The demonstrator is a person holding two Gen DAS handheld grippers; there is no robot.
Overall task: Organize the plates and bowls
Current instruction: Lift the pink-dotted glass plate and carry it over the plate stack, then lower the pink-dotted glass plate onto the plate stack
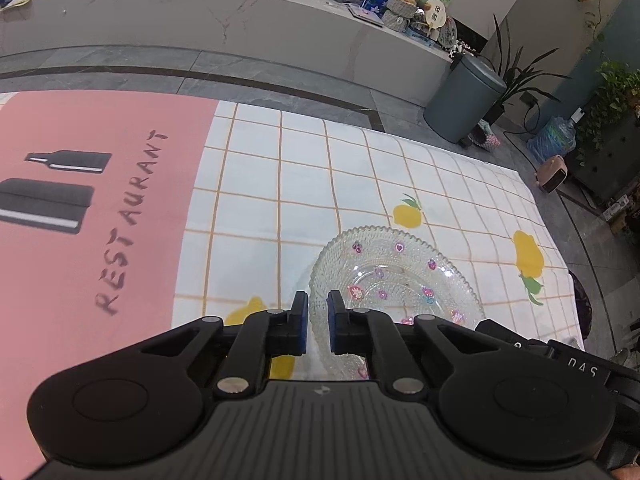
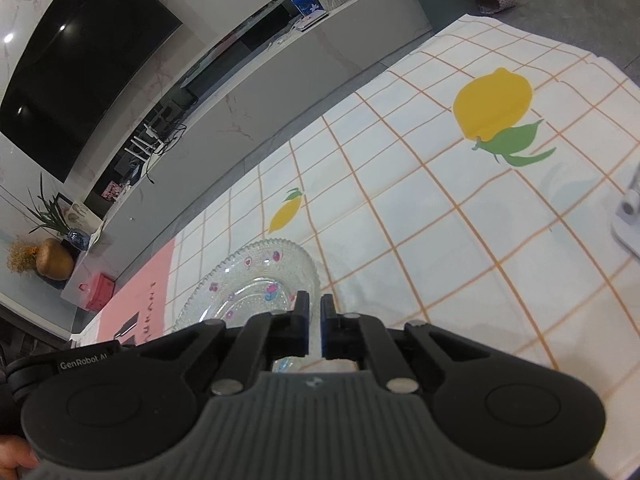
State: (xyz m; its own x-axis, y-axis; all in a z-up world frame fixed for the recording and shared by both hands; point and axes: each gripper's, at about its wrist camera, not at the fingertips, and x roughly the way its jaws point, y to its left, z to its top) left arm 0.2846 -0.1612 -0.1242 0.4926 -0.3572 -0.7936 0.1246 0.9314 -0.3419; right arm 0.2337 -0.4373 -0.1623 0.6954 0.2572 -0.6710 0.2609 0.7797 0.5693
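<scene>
Nearest you in the left wrist view is your left gripper (image 1: pixel 317 322), its fingers drawn narrow and pinched on the near-left rim of the glass plate (image 1: pixel 394 276), which lies from the picture's centre out toward 4 o'clock on the checked tablecloth (image 1: pixel 280 184). Your right gripper (image 2: pixel 315 320) is closed just as tight on the opposite rim; in its view the plate (image 2: pixel 256 276) sits at about 7 o'clock. Both edges are clamped, so you appear to be carrying it between two hands. Treat it as rigid, brittle and slick: pressed glass with a beaded edge, probably fairly heavy for its size. Hold by the rim at opposite sides, keep it level, and avoid twisting one hand against the other.
</scene>
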